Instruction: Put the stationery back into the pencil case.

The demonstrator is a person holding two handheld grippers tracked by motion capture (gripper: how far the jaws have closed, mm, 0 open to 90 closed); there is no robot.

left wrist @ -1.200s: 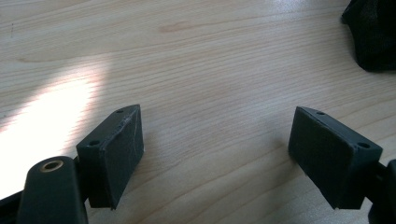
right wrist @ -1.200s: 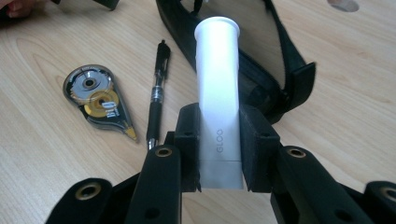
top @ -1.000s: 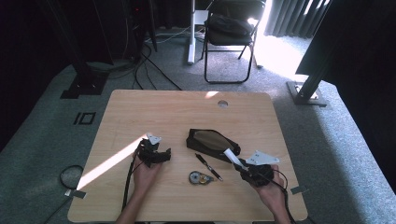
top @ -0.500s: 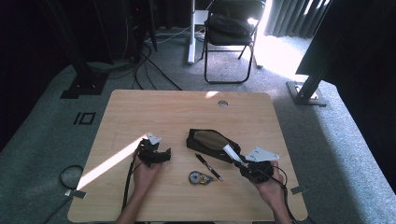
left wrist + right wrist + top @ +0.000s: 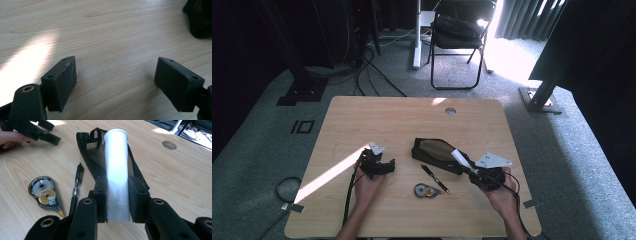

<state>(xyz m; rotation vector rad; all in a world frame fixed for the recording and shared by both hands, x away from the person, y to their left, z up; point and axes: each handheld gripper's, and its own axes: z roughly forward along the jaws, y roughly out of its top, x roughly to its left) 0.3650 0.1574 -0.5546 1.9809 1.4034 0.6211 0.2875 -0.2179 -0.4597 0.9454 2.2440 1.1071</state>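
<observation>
My right gripper [image 5: 117, 198] is shut on a white glue stick [image 5: 116, 170] marked GLOO, which points away from me over a black mesh pouch [image 5: 90, 150]. From above, the glue stick [image 5: 460, 159] slants over the near right end of the pouch [image 5: 437, 152], with the right gripper [image 5: 474, 172] held just above the table. My left gripper [image 5: 116, 80] stands open with bare wood between its pads; in the high view the left gripper [image 5: 388, 165] rests on the table, left of the pouch.
A black pen [image 5: 435, 178] and a correction tape dispenser [image 5: 424, 190] lie between my hands. The wooden table [image 5: 402, 115] has a cable hole [image 5: 450, 110] at the back. A strip of sunlight crosses its left part. A folding chair [image 5: 459, 35] stands beyond.
The right gripper with the glue stick has shifted slightly toward the right and near edge. The left gripper has not moved.
</observation>
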